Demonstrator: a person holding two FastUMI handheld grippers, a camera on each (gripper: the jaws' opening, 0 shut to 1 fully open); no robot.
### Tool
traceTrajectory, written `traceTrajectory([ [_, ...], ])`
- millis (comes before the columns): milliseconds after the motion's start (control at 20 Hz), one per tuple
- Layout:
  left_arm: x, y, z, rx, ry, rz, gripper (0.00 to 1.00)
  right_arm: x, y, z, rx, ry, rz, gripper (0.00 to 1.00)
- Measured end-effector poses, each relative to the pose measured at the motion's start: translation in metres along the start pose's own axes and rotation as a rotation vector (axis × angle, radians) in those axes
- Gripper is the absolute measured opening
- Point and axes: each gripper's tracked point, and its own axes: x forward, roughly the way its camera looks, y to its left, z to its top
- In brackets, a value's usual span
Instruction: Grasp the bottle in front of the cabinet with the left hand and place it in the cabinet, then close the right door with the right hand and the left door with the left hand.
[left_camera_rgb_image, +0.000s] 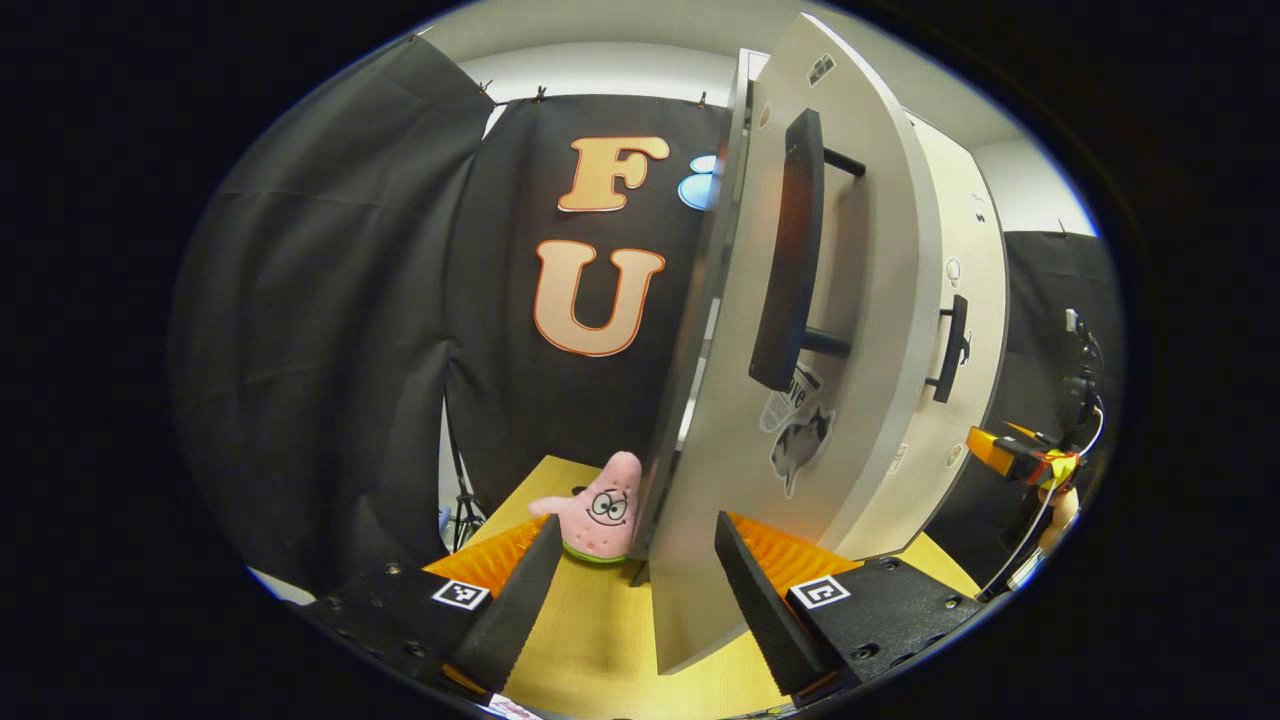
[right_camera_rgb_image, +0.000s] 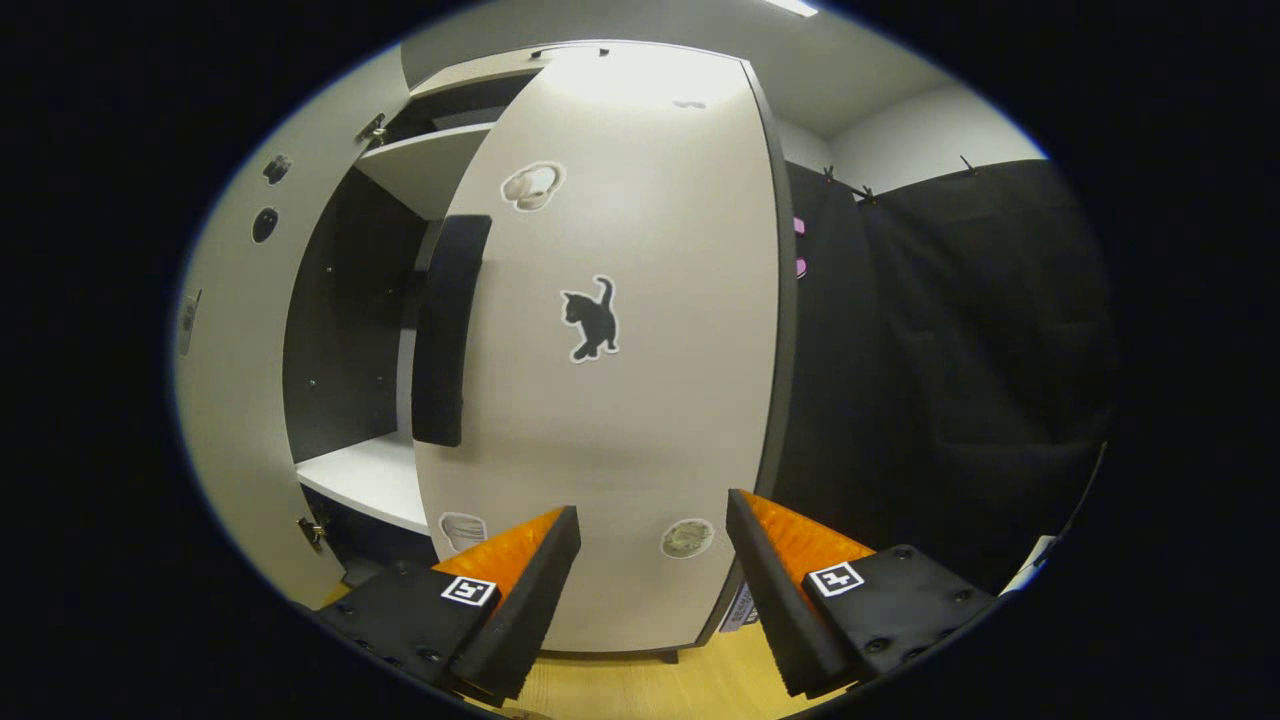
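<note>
The cabinet (right_camera_rgb_image: 420, 470) stands part open, its stiff, light-swinging left door (left_camera_rgb_image: 740, 470) best pushed flat beside the handle (left_camera_rgb_image: 790, 260), the left gripper (left_camera_rgb_image: 640, 570) and right gripper (right_camera_rgb_image: 650, 570) both spread wide, empty.

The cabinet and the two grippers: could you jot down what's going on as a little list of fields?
cabinet: part open, shelves showing inside
left door: ajar, its edge between the left gripper's fingers
right door: nearly shut, black handle, cat sticker
left gripper: open, at the left door's lower edge
right gripper: open, facing the right door
bottle: cannot tell where it is
plush toy: on the table beside the cabinet
</note>
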Motion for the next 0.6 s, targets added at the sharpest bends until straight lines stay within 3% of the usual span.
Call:
traceTrajectory([
  [600,0.013,-0.058,-0.006,0.042,0.016,-0.043,0.94,-0.031,-0.07,0.018,0.016,-0.002,0.006,0.97],
])
